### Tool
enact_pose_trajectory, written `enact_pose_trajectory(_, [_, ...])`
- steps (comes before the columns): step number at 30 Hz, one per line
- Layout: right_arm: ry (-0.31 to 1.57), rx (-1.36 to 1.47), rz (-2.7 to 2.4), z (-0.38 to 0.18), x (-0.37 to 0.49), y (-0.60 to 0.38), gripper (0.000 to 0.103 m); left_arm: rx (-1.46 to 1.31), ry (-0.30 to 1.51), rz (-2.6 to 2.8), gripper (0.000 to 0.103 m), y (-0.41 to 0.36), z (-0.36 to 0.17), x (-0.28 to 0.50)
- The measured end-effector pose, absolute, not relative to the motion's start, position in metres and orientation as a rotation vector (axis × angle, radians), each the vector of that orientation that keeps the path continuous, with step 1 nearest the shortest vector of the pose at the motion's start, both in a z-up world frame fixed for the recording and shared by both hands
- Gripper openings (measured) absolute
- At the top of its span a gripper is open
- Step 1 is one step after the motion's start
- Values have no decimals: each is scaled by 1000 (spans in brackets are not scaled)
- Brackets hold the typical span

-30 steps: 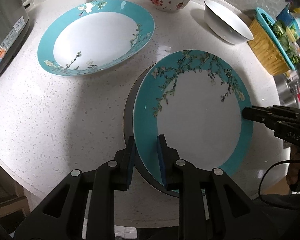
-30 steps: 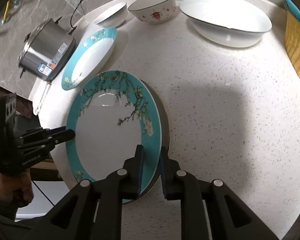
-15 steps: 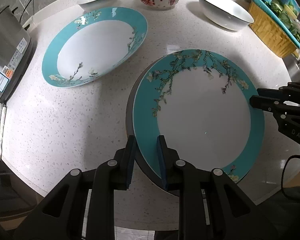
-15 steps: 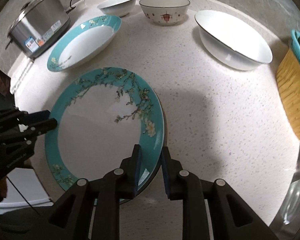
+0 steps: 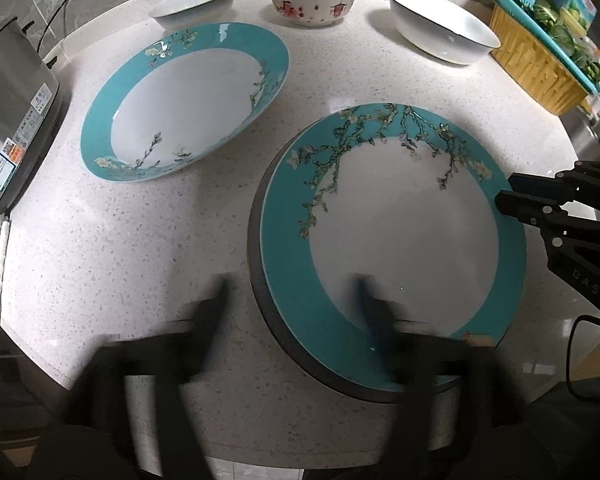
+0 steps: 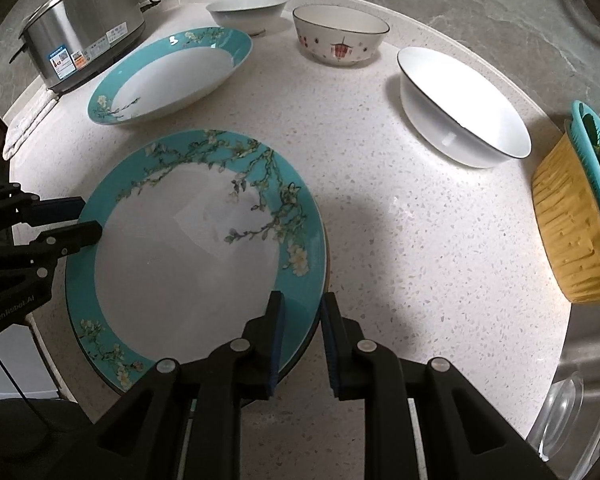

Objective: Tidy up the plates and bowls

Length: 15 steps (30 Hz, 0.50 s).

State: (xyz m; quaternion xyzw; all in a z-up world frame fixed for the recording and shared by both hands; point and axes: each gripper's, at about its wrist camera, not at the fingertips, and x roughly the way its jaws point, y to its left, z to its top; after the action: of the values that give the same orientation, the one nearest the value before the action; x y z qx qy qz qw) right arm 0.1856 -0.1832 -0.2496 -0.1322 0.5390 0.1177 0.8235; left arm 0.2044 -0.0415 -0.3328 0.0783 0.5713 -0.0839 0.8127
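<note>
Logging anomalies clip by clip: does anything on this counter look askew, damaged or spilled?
No spills or breakage show. One oddity: the near teal plate sits off-centre on the dark plate beneath, whose edge shows only along one side. The other teal plate and three bowls sit upright.

Black claw (image 6: 300,336), blue pads (image 6: 278,336)

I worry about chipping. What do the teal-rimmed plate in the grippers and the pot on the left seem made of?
Teal-rimmed plate: likely glazed ceramic or porcelain; glossy, mirrors light, printed blossom branches. Pot: brushed metal, probably stainless steel; dull grey sheen.
</note>
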Motion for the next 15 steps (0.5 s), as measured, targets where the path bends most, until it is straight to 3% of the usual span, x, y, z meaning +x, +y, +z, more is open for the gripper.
enact_pose_trajectory(7, [1142, -219, 227, -247, 184, -189, 23, 88, 1179, -192, 81, -18, -319, 206])
enact_pose_trajectory(9, [1119, -187, 216, -238, 184, -195, 42, 18, 1147, -218, 82, -3, -308, 207])
enact_pose_trajectory(11, [1076, -126, 219, -226, 184, -204, 80, -87, 1107, -228, 90, 22, -299, 213])
enact_pose_trajectory(14, [1015, 87, 289, -207, 194, -231, 102, -291, 1077, -201, 99, 74, -293, 228])
enact_pose_trajectory(15, [1024, 189, 312, -205, 203, -242, 103, -366, 1087, -194, 103, 91, -293, 237])
